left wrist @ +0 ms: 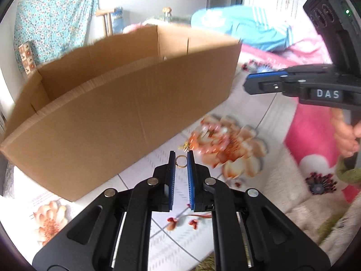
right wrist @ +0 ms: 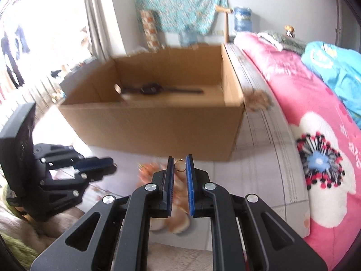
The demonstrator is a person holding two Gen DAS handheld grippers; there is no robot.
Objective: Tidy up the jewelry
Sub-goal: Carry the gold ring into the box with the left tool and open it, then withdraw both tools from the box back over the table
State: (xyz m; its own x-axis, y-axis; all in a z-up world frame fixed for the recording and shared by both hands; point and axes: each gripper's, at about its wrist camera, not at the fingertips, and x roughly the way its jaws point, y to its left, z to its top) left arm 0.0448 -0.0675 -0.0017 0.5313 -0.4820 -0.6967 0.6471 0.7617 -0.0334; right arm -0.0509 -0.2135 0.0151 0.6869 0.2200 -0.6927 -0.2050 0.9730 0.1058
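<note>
In the left wrist view my left gripper (left wrist: 181, 161) is shut on a small gold ring (left wrist: 181, 160) pinched between its blue pads, above a floral sheet. My right gripper (right wrist: 180, 164) is likewise shut on a second gold ring (right wrist: 179, 165). Ahead of both stands an open cardboard box (left wrist: 126, 103), also seen in the right wrist view as the box (right wrist: 158, 122) with a dark watch (right wrist: 150, 89) lying on its floor. More jewelry (left wrist: 209, 139) lies blurred on the sheet's flower print. The right gripper (left wrist: 266, 83) shows at the right edge of the left view, the left gripper (right wrist: 99, 164) at the left of the right view.
A pink flowered quilt (right wrist: 315, 135) and a blue garment (right wrist: 334, 67) lie to the right of the box. A person's hand (left wrist: 347, 135) grips the right tool's handle. A curtain (right wrist: 97, 18) and a floral wall cloth (right wrist: 180, 2) stand behind.
</note>
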